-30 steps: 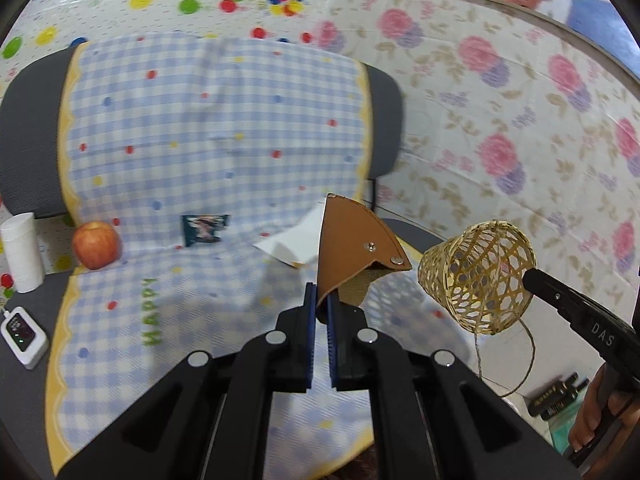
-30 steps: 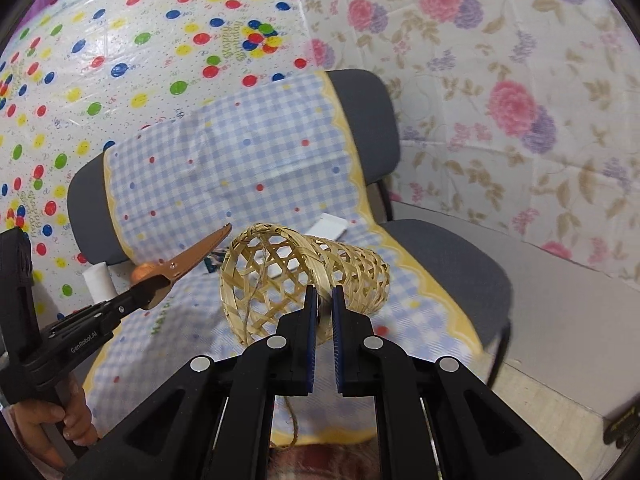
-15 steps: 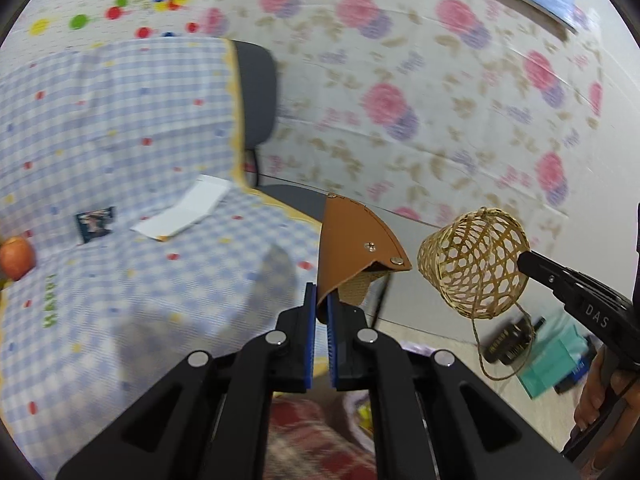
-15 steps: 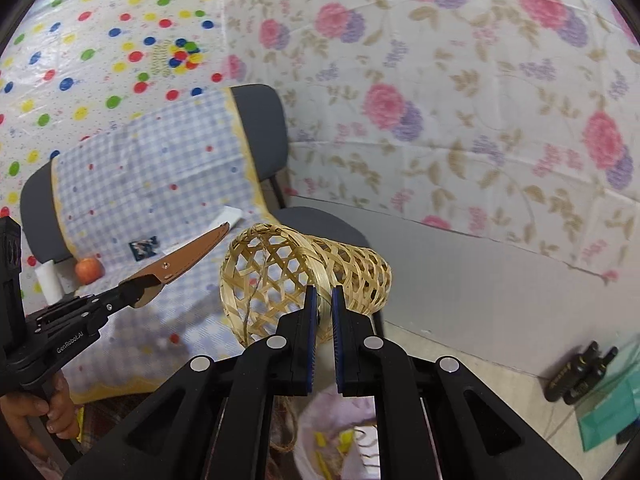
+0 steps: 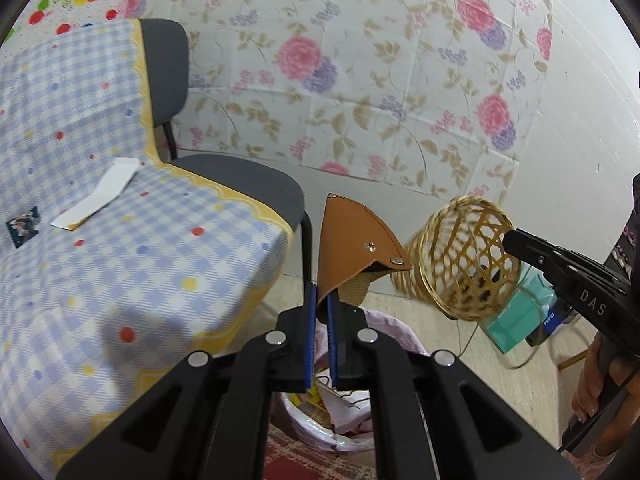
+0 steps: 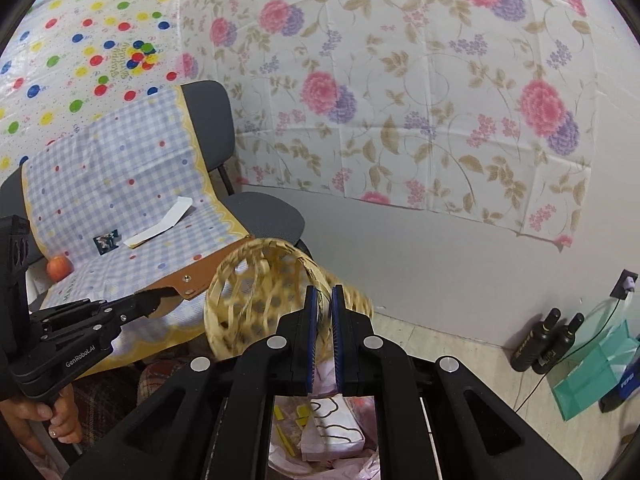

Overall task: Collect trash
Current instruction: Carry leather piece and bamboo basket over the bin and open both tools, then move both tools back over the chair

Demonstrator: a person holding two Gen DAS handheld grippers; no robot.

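The trash bag (image 6: 320, 456) lies open below both grippers; the chair (image 5: 248, 184) edge crowds its left side.

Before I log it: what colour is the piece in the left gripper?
Tan brown leather piece, with two metal snaps; clearest in the left wrist view.

The woven bamboo basket (image 5: 460, 264) looks rough, the brown leather pouch (image 5: 352, 252) smooth (metal studs).
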